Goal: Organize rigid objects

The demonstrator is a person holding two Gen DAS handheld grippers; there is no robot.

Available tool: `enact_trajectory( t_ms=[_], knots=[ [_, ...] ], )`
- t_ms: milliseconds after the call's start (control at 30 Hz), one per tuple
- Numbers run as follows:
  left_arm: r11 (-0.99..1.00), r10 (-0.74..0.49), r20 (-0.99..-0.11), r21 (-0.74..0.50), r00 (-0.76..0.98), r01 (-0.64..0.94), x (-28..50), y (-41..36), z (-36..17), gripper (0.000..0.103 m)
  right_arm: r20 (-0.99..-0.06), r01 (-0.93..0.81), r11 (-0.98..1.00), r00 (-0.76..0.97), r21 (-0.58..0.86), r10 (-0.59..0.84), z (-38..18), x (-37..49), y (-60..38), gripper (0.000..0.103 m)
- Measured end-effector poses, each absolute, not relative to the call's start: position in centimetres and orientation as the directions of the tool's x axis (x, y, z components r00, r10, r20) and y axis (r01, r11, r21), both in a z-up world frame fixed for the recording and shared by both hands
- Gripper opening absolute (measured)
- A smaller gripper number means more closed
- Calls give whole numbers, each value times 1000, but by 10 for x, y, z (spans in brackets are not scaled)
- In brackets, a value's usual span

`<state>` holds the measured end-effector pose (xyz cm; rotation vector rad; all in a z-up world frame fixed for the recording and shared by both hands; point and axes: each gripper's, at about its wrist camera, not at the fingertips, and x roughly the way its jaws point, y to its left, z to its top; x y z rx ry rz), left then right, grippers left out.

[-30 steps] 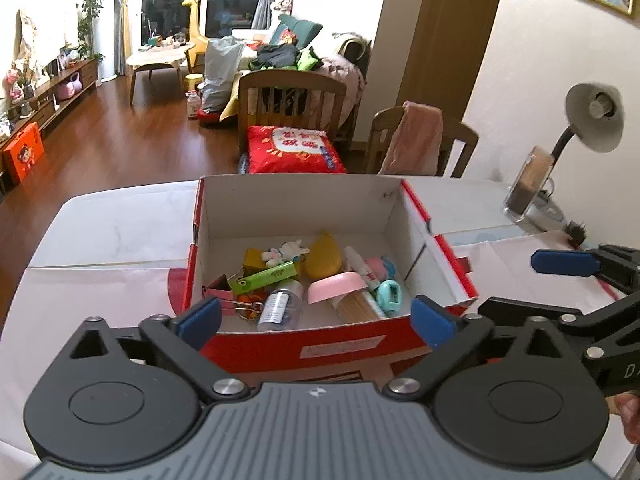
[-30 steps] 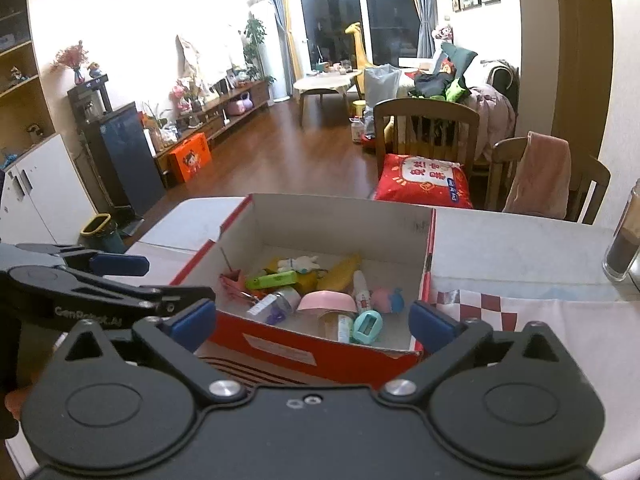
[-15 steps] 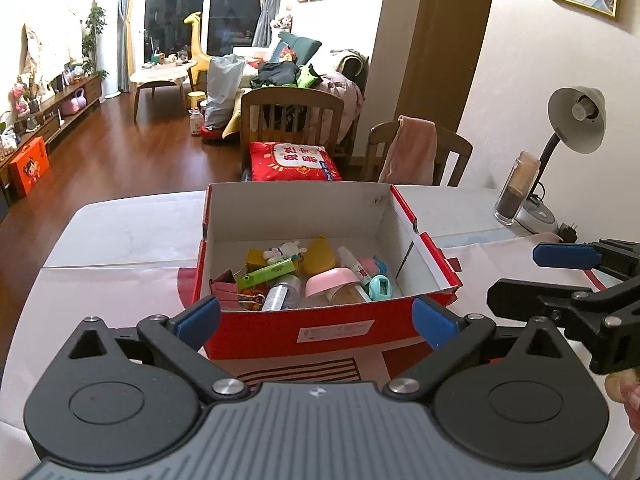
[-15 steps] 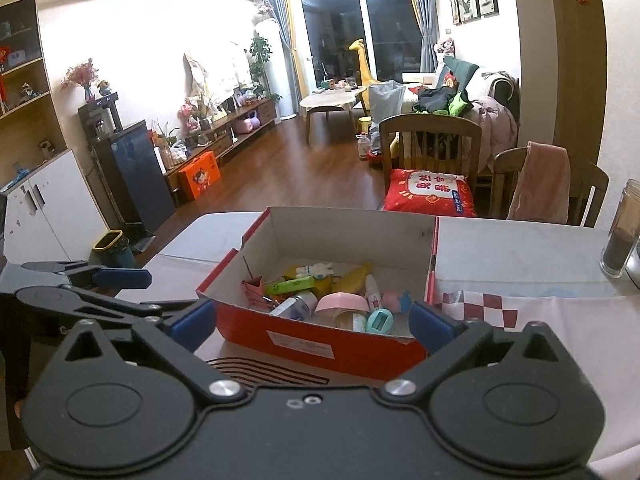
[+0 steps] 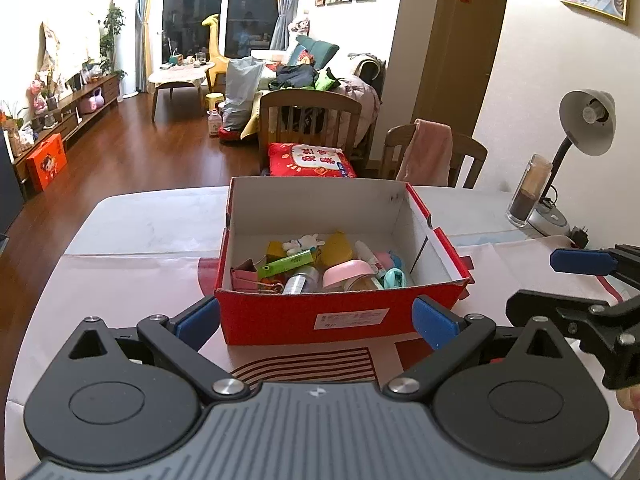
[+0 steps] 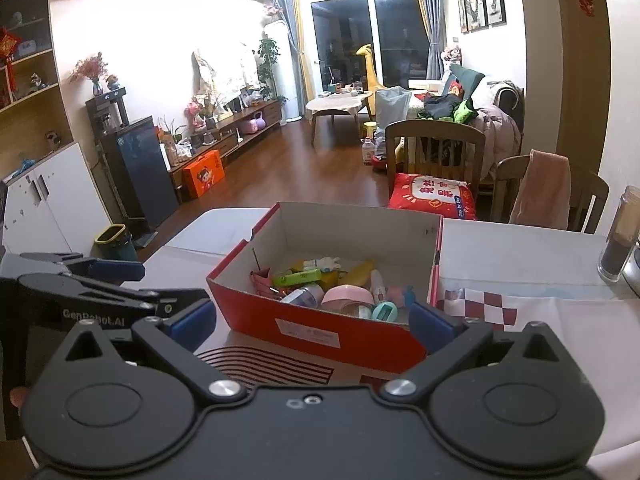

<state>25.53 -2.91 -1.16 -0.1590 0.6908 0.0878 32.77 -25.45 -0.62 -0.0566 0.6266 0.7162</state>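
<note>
A red cardboard box (image 5: 304, 318) (image 6: 304, 320) with a white inside stands on the table. It holds several small items: a pink round case (image 5: 346, 272), a green tube (image 5: 285, 263), a small clear bottle (image 5: 300, 283), a teal gadget (image 5: 395, 279), a yellow piece (image 5: 337, 243) and pink binder clips (image 5: 245, 277). My left gripper (image 5: 317, 322) is open in front of the box's near wall, nothing between its blue pads. My right gripper (image 6: 312, 320) is also open and empty, facing the box from the right; it shows in the left wrist view (image 5: 576, 280).
A patterned cloth (image 5: 120, 280) covers the table. A grey desk lamp (image 5: 586, 122) and a clear jar (image 5: 528, 192) stand at the back right. Two wooden chairs (image 5: 310, 120) stand behind the table, one with a red cushion (image 5: 310, 160), one with a pink towel.
Both grippers have drawn back from the box, so it looks smaller and farther. Both stay open and empty. The items in the box have not moved.
</note>
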Motion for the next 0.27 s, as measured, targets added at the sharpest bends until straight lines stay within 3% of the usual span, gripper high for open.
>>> enact_trajectory(
  t_ms=[267],
  knots=[
    [983, 30, -649, -120, 761, -142, 253, -28, -15, 103, -574, -596, 783, 584, 177, 575, -16, 330, -262, 103]
  ],
)
